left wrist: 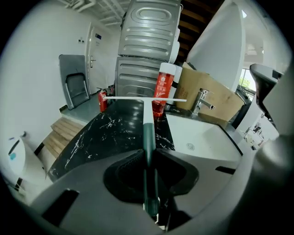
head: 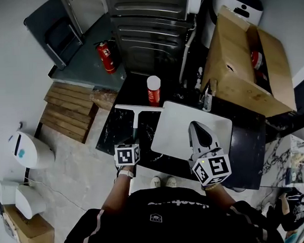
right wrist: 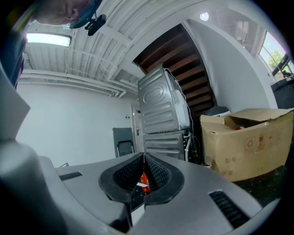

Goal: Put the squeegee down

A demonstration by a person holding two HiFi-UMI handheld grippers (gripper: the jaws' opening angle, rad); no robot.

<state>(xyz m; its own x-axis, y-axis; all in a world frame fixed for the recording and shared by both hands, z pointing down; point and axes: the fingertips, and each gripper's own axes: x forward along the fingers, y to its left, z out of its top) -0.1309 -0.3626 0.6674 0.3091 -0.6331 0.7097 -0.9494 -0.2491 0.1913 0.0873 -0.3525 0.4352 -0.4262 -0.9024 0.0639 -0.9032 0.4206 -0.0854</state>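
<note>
The left gripper (left wrist: 148, 157) is clamped on the dark green handle of the squeegee (left wrist: 148, 133). Its two jaws press on the shaft from either side, and the end of the handle sticks out behind them toward the camera. The squeegee points away from the person over the black marbled counter (head: 112, 133). Its long pale blade lies crosswise at the far end, just in front of a red spray can (head: 153, 89) that stands upright near the counter's far edge. No view settles whether the blade rests on the counter or hangs just above it. To the right of the squeegee is a white sink (head: 175, 125) set into the counter, with a chrome faucet (head: 207, 96) at its far right corner. The right gripper (right wrist: 144, 157) is held over the near part of that sink, closed and empty, with its jaw tips meeting. A large cardboard box (head: 242, 64) sits at the far right. A stacked metal appliance (head: 147, 23) rises beyond the counter, and a red fire extinguisher (head: 106, 57) stands on the floor to its left.
</note>
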